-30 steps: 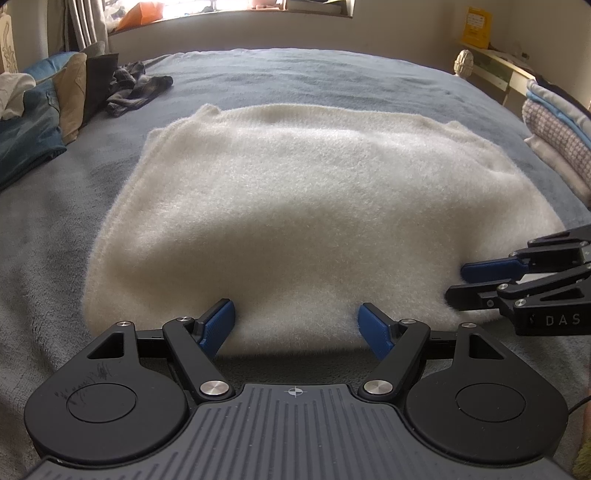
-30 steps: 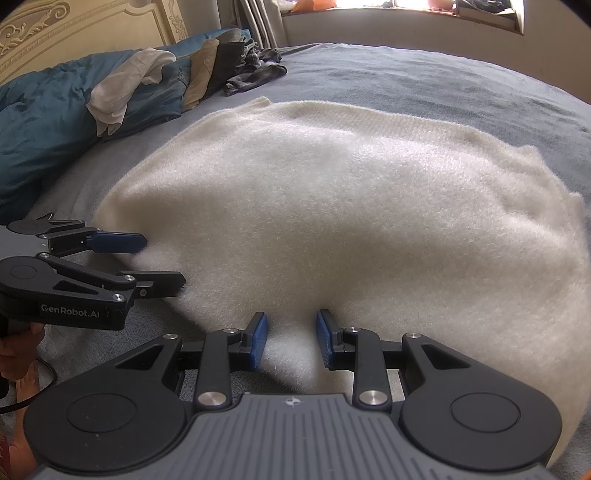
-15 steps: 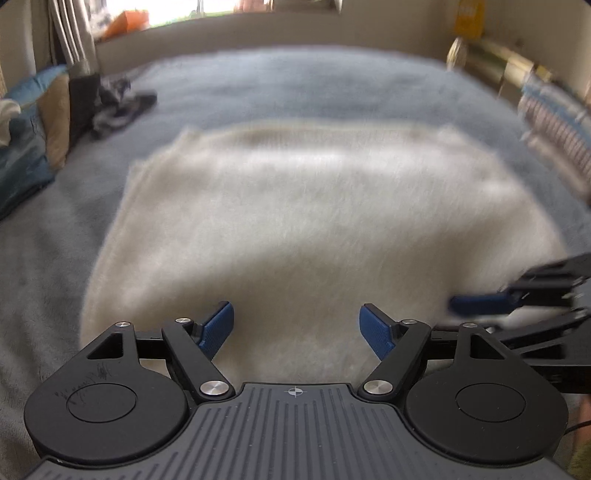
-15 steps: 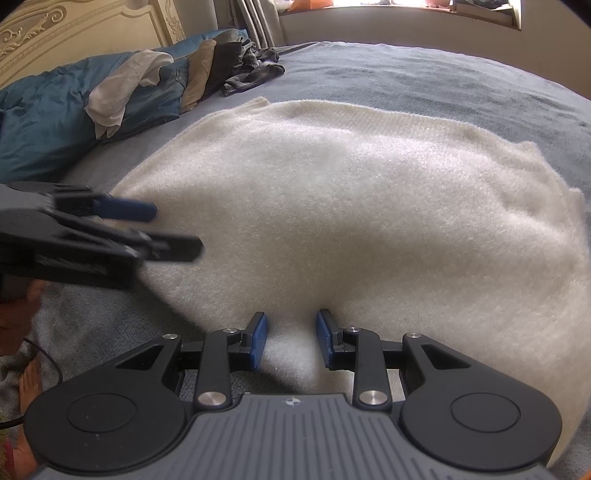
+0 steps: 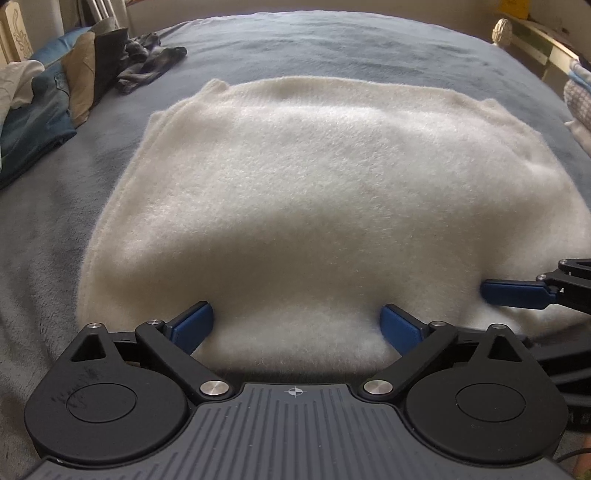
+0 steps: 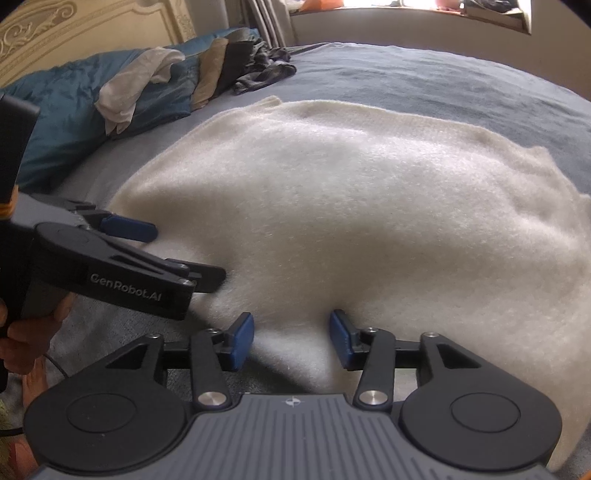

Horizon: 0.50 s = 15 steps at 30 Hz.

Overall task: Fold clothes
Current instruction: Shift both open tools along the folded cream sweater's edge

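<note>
On grey bedspread (image 5: pixel 332 48): cream sweater (image 5: pixel 325 192), clothes pile (image 6: pixel 155 81) beside.

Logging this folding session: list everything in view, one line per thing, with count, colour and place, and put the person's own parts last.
Sweater: one, cream, fluffy, lying folded on the bed, near edge at both grippers.
Bed cover: one, grey-blue, under the sweater.
Clothes pile: several pieces, teal, white, tan, dark grey, far left by the headboard.
Headboard: one, cream with carving, far left.
Folded stack: a few pale pieces, right edge.
Left gripper: one, black with blue pads, jaws just opened wide, sweater edge between them, not pinched.
Right gripper: one, same colours, jaws just opened, sweater edge between them.
Hand: one, holding the left gripper's handle.
</note>
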Tool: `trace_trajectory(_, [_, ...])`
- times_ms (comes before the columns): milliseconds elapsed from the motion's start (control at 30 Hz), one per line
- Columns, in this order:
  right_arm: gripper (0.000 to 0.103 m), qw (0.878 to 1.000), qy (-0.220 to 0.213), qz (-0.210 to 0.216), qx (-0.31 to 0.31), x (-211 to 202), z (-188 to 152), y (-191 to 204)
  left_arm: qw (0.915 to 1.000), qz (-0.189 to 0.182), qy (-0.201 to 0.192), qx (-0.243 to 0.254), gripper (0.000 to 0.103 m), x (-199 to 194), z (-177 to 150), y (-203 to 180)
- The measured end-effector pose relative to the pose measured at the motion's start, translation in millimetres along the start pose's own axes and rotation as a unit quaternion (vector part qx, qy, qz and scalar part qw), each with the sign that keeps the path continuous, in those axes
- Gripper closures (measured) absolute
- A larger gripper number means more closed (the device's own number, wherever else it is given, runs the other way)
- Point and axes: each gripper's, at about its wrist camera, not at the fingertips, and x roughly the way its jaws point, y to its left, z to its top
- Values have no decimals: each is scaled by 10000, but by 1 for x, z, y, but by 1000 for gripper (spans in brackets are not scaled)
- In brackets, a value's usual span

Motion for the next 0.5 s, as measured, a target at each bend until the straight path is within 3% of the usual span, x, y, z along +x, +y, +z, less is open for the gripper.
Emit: trace_trajectory(500, [49, 10000, 26, 3, -45, 1, 0, 2, 10000, 71, 45, -10, 0, 0, -2, 0])
